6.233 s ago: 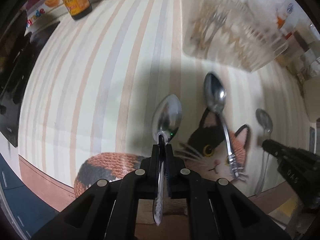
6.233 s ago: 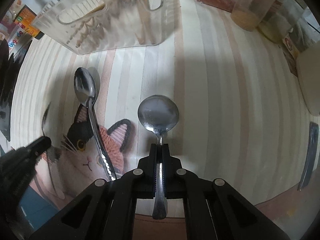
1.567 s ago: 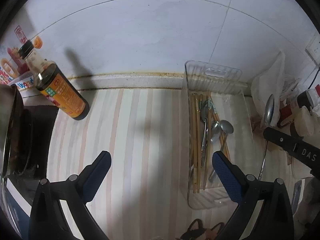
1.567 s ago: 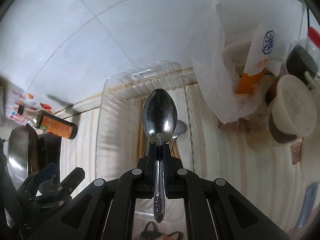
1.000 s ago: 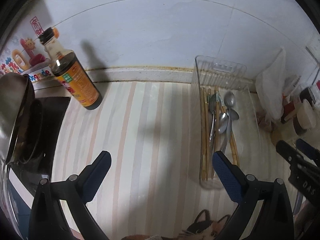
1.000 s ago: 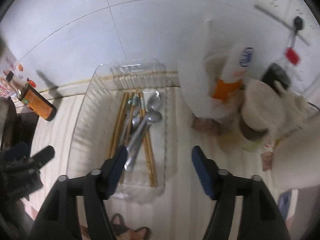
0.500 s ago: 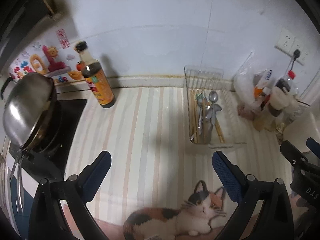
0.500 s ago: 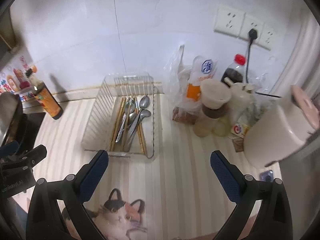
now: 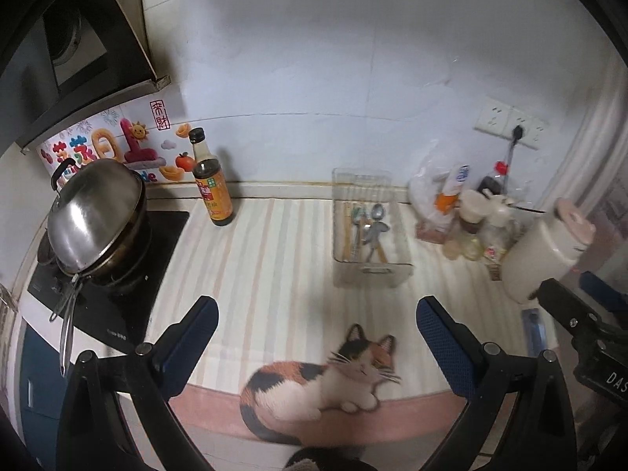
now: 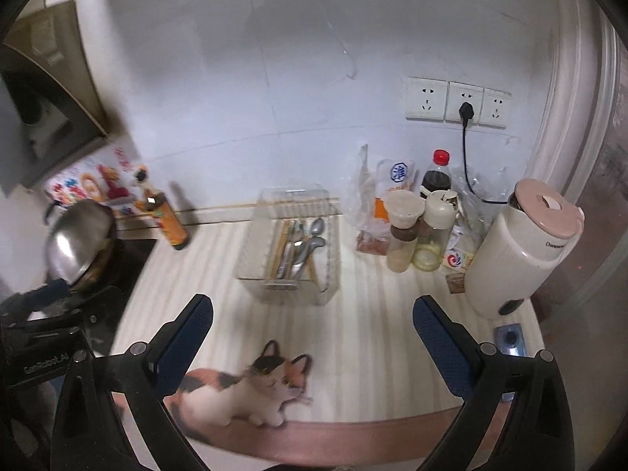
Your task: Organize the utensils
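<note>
A clear plastic tray (image 9: 404, 265) stands at the back of the striped counter and holds several metal spoons (image 9: 377, 211) and wooden chopsticks (image 9: 347, 231). It also shows in the right wrist view (image 10: 327, 294), with the spoons (image 10: 317, 227) and chopsticks (image 10: 279, 249) inside. My left gripper (image 9: 316, 314) is open and empty, high above the counter and well back from the tray. My right gripper (image 10: 312, 314) is open and empty too, at a similar distance. No loose utensil lies on the cat-print mat (image 9: 325, 384).
A soy sauce bottle (image 9: 212, 192) stands left of the tray. A lidded wok (image 9: 94, 216) sits on a black hob at far left. Jars and bags (image 10: 408, 227) and a white kettle (image 10: 518, 251) crowd the right. The counter's front edge runs below the mat.
Both grippers have pulled back and up from the tray, so more of the counter shows. Earlier each held a spoon; both are now open and the spoons lie in the tray.
</note>
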`<state>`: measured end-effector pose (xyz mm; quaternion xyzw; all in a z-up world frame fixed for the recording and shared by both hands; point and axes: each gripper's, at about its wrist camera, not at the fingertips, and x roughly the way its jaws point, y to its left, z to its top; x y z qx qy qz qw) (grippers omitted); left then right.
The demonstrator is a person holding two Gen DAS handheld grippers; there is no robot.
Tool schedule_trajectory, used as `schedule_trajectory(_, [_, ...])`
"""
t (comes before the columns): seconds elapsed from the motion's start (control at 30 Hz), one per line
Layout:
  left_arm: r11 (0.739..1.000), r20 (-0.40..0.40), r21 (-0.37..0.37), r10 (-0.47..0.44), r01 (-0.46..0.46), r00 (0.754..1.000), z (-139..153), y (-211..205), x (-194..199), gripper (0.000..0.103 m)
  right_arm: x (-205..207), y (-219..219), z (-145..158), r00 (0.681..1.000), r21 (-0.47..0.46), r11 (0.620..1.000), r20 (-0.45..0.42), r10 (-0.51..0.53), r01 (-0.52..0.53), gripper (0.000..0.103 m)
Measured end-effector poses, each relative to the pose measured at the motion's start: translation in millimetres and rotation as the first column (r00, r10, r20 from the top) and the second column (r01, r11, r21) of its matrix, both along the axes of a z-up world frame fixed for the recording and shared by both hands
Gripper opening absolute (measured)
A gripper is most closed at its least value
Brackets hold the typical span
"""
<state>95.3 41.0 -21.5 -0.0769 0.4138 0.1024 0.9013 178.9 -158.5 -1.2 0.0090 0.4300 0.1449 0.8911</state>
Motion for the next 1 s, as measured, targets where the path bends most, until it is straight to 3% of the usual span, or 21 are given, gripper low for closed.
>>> schedule_trajectory(0.47, [0.997, 0.060, -0.076, -0.017, 0.022, 0.998, 34, -23, -59, 0.103, -58, -27, 51, 0.995, 0.071, 0.993, 0.035, 0.096, -0.098, 0.103])
schedule_trajectory(1.0, [0.998, 0.058, -0.051, -0.020, 0.023, 0.998, 32, -26, -63, 0.103, -57, -32, 49, 0.995, 0.075, 0.992, 0.029, 0.099, -0.101, 0.103])
